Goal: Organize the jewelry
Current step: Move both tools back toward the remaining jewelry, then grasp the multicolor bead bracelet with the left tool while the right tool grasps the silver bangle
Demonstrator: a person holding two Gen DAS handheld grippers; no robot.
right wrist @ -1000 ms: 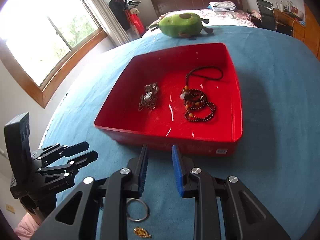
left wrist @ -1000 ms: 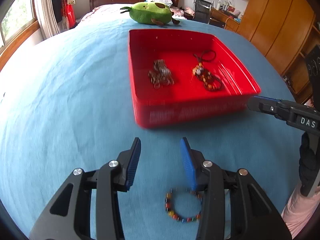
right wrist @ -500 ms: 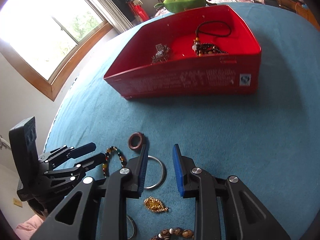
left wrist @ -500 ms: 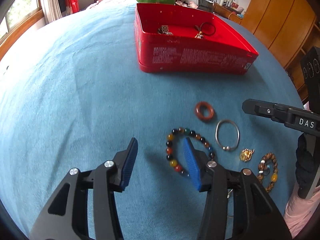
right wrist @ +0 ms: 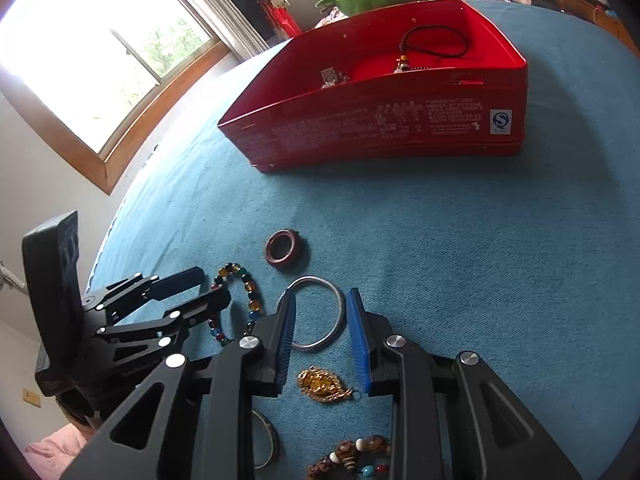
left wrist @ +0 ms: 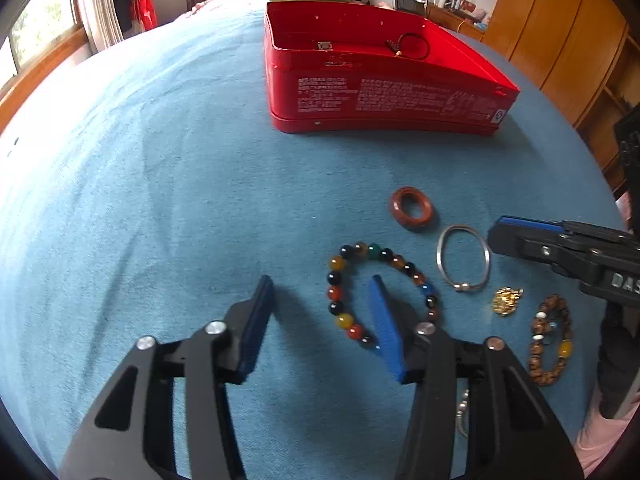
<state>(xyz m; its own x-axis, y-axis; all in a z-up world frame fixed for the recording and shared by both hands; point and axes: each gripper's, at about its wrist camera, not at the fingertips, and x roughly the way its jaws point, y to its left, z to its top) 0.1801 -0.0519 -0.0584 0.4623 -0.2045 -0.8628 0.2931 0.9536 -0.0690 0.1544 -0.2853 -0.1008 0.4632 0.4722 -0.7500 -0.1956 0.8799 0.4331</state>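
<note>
Jewelry lies loose on the blue cloth [left wrist: 160, 200] under both your tongs. Your left gripper [left wrist: 322, 292] is spread wide, its right finger inside the multicoloured bead bracelet [left wrist: 340, 322]. Your right gripper [right wrist: 322, 308] is also released, straddling the silver bangle [right wrist: 338, 312], with the gold pendant [right wrist: 324, 384] just behind its tips. Ahead of both sit the reddish-brown ring [right wrist: 282, 249] and the red tin [right wrist: 400, 128].

My left gripper's right finger [left wrist: 384, 328] covers part of the multicolored bead bracelet [left wrist: 340, 280]. The red tin [right wrist: 400, 128] has a near wall that hides most of its contents; the print on it is too small to read. The wooden bead bracelet [right wrist: 352, 460] is cut by the frame's bottom edge. A thin bangle [right wrist: 268, 440] sits half under my right gripper's frame.
</note>
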